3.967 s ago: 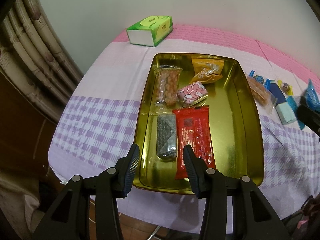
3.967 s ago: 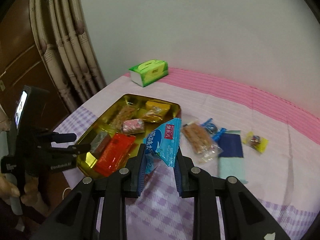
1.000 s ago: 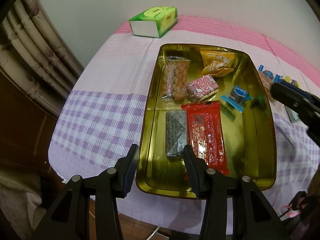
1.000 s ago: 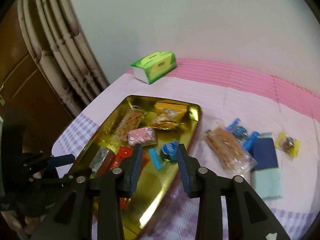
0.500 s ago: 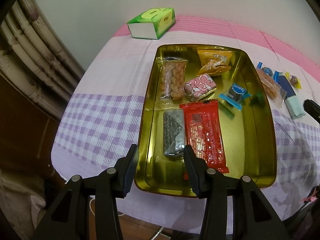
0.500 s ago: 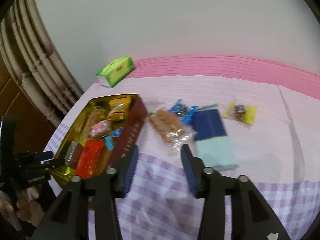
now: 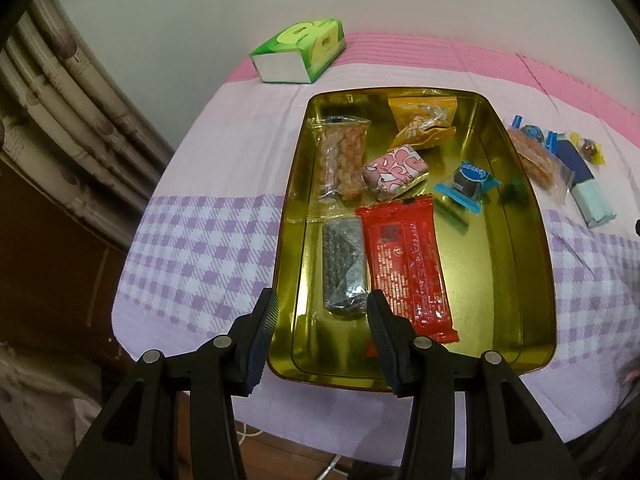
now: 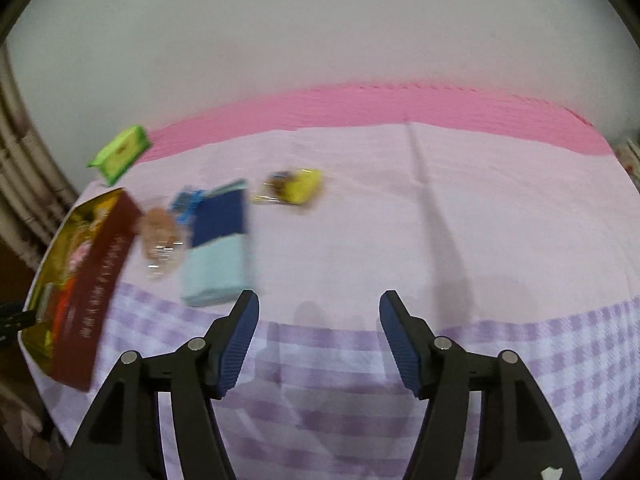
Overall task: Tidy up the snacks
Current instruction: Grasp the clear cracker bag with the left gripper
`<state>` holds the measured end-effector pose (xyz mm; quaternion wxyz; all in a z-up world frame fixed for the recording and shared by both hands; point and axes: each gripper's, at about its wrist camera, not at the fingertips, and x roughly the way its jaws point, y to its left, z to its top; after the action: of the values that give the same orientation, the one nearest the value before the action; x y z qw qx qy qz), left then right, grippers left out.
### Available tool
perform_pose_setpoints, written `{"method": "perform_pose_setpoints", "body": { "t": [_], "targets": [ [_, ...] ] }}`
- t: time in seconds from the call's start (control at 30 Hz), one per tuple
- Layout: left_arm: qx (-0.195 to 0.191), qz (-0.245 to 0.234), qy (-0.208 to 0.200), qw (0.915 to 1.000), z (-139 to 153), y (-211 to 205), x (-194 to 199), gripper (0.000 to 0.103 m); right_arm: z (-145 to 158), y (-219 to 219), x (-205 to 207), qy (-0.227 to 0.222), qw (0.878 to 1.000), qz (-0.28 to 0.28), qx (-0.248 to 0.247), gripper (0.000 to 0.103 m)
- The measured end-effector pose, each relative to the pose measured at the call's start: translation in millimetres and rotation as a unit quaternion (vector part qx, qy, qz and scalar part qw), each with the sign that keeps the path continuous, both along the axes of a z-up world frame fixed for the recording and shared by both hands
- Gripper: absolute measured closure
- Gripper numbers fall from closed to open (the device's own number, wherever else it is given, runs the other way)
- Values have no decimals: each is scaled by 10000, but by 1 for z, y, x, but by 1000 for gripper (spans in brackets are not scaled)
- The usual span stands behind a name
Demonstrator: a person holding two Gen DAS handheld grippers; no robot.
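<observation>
A gold tray (image 7: 520, 248) holds a red packet (image 7: 404, 264), a dark packet (image 7: 344, 264), a clear nut pack (image 7: 344, 160), a pink packet (image 7: 396, 170), an orange pack (image 7: 424, 120) and a blue cookie packet (image 7: 466, 184). My left gripper (image 7: 322, 304) hangs open above the tray's near edge, holding nothing. My right gripper (image 8: 319, 304) is over bare tablecloth to the right of the tray (image 8: 100, 264), its jaws opening with nothing between them. A navy and teal pack (image 8: 218, 248), a clear cracker pack (image 8: 162, 236), a blue candy (image 8: 186, 202) and a yellow candy (image 8: 292, 188) lie loose ahead-left of it.
A green tissue box (image 7: 300, 56) stands at the table's far left by the wall. Curtains (image 7: 60, 120) hang left of the table. The checked cloth drops off the near table edge (image 7: 280, 420). The right wrist view is motion-blurred.
The blue cookie packet now lies in the tray. My right gripper has swung away from the tray to the right over the cloth, and its jaws have widened. The left gripper has hardly moved.
</observation>
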<state>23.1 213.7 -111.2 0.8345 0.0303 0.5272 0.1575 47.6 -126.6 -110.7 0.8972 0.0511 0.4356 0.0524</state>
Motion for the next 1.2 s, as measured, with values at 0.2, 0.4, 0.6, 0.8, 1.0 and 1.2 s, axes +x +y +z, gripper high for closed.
{"method": "perform_pose_setpoints", "body": {
  "t": [0.2, 0.4, 0.6, 0.8, 1.0, 1.2],
  "targets": [
    [158, -236, 14, 9996, 3, -12, -1, 55, -14, -29, 2, 151, 9995, -291, -33, 41],
    [-405, -804, 10, 9959, 19, -36, -1, 55, -17, -33, 1, 70, 9998, -182, -79, 38],
    [-749, -1379, 214, 9874, 39, -79, 21, 55, -20, -34, -4, -144, 9998, -57, 100, 26],
    [-1406, -1272, 436, 9809, 46, -104, 65, 44, -18, -47, -10, -247, 9982, -52, 548, 25],
    [-2035, -1005, 812, 9705, 29, -124, 120, 44, -18, -45, -10, -249, 9975, 55, 656, 16],
    [-2398, -534, 1224, 9616, -3, -142, 164, 44, -19, -55, -10, -310, 9939, 60, 1052, 15]
  ]
}}
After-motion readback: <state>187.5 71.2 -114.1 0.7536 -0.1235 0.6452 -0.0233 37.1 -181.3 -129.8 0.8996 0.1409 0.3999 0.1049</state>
